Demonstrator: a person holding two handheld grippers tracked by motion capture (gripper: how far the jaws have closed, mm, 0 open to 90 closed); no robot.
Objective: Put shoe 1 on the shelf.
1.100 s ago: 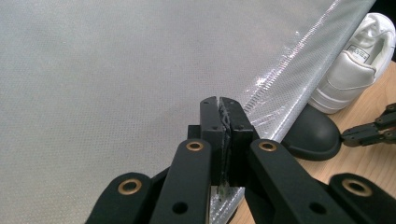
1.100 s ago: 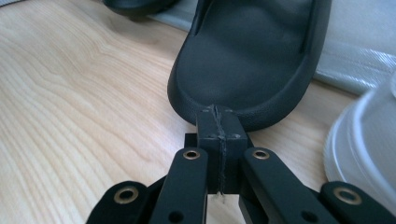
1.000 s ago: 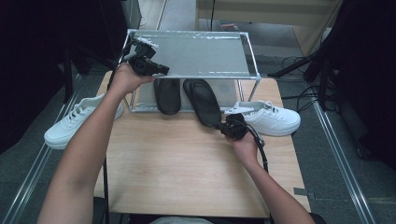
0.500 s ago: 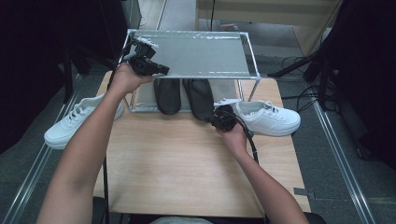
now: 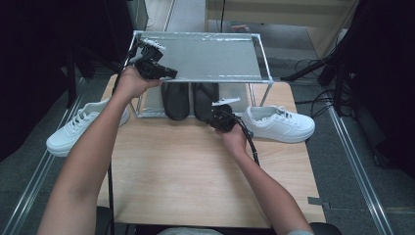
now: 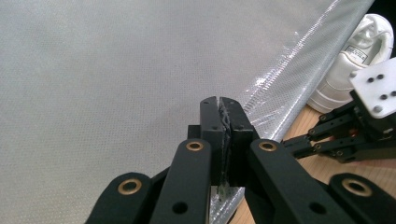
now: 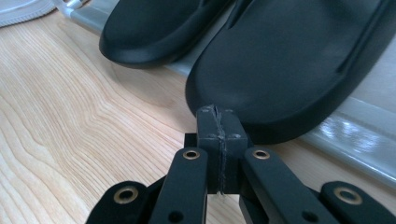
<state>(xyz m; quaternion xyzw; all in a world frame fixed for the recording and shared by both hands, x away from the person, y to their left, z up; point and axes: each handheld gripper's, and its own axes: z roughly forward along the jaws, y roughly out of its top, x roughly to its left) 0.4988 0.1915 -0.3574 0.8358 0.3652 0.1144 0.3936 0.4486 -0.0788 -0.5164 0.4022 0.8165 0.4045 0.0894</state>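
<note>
Since a second ago, the right-hand black slipper [image 5: 204,99] has been swung from a slant out over the table to lie straight beside its mate under the rack — and the right gripper [image 5: 219,117] has been carried in toward the rack with it. The left gripper [image 5: 161,72] has been kept where it was, up at the near-left corner of the rack's top shelf [image 5: 215,56].

Both tongs are seen pressed fully together with nothing between them: in the right gripper view the closed tips [image 7: 218,122] are set against the near end of the slipper [image 7: 299,70], so it is being nudged, not gripped; in the left gripper view the closed tips [image 6: 220,119] rest over the mesh shelf [image 6: 116,84] by its front rail.

Now the slipper lies on the low shelf of the rack, its near end poking out over the front edge onto the wooden table [image 5: 195,181]. Its long axis is run front to back — one end toward the person, the far end hidden under the top shelf — parallel to the other black slipper [image 5: 176,99], just beside it.

What could go wrong is judged as follows: a push delivered off-centre by the narrow closed tips could pivot the slipper and skew it into its neighbour, or the tips could slide up over the rounded end. A white sneaker [image 5: 279,123] sits near on the right and could be knocked by the wrist.
</note>
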